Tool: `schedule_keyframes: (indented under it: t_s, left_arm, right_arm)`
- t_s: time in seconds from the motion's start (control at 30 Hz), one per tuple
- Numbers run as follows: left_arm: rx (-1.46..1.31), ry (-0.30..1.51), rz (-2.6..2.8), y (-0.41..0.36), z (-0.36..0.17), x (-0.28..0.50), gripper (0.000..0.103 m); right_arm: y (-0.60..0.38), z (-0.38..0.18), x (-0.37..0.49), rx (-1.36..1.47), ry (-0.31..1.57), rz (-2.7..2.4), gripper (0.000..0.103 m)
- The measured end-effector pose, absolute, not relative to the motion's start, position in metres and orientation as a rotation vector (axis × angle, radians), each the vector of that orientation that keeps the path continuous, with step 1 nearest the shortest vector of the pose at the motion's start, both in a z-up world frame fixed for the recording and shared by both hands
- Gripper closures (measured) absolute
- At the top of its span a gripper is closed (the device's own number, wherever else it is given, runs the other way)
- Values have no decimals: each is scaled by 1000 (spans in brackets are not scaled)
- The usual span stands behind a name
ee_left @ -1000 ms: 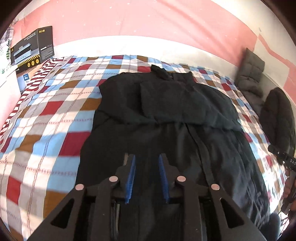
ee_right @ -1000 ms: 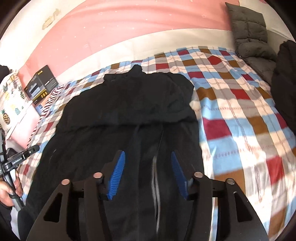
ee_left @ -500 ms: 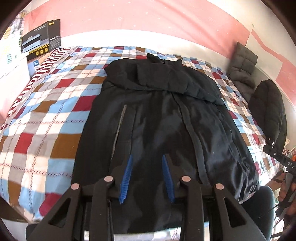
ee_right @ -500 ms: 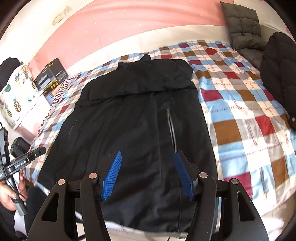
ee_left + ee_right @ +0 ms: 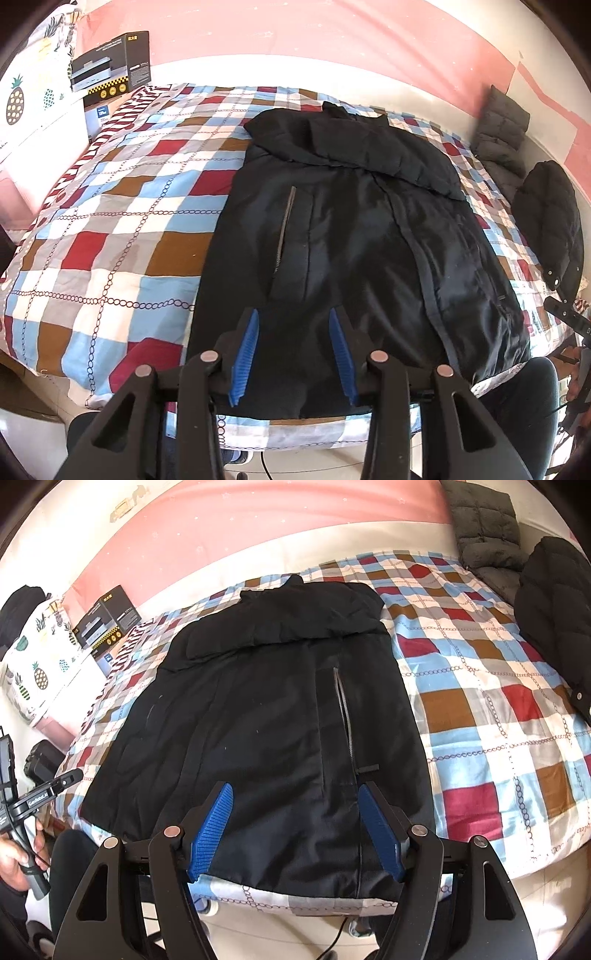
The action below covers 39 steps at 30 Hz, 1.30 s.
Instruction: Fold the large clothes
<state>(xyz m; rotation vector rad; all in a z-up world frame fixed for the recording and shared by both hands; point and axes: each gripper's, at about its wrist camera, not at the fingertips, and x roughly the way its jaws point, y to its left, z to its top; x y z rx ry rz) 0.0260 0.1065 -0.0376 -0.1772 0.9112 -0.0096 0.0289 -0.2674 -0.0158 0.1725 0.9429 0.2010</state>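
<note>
**Coat flat on bed, both grippers free**

Coat (image 5: pixel 351 236), black and long, lies spread on the checked bedspread (image 5: pixel 122 206), collar toward the far pink wall and hem at the near bed edge. Its upper part is folded down across the chest, forming a thick band below the collar. A pale zipper (image 5: pixel 343 705) runs lengthwise down the front.

The left gripper (image 5: pixel 293 314) hangs above the hem, its jaws opening; nothing sits between the blue pads (image 5: pixel 245 350), only the coat's fabric below them. The right gripper (image 5: pixel 295 788) hangs over the hem too, jaws opening and set wider than the left's, also with nothing gripped. In the right wrist view a hand (image 5: pixel 18 856) grasps the handle of the left tool at the left frame edge.

A black box (image 5: pixel 110 66) stands at the far left corner of the bed, beside a pineapple-print pillow (image 5: pixel 40 664). A grey cushion (image 5: pixel 484 535) and a second black jacket (image 5: pixel 554 616) lie along the bed's right side, apart from the coat.
</note>
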Motion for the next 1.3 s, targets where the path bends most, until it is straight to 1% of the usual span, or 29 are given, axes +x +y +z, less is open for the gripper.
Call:
schedule_keyframes:
  t_s: [0.2, 0.57, 0.73, 0.9, 0.97, 1.07, 1.13, 1.3]
  left_arm:
    - [-177, 927, 29, 120, -50, 33, 53]
    - [-271, 1051, 103, 166, -101, 59, 52]
    - [-336, 1074, 84, 172, -117, 66, 47]
    - [-377, 1068, 84, 178, -125, 71, 40]
    - [-405, 1071, 73, 181, -127, 70, 40]
    - [-450, 1079, 32, 179, -129, 63, 44]
    - [-463, 1088, -14, 174, -130, 57, 44]
    - [-417, 1079, -43, 162, -131, 45, 44]
  right_arm:
    - [-281, -28, 32, 177, 965, 167, 32]
    - [-345, -70, 48, 313, 1073, 60, 31]
    - [-357, -95, 55, 407, 1150, 70, 31]
    - [-358, -111, 57, 467, 1204, 69, 31]
    - [-356, -113, 58, 481, 1220, 82, 31]
    - [-352, -113, 56, 483, 1241, 105, 31]
    - [-352, -115, 53, 509, 1261, 128, 29]
    - [-355, -122, 52, 551, 1282, 141, 29]
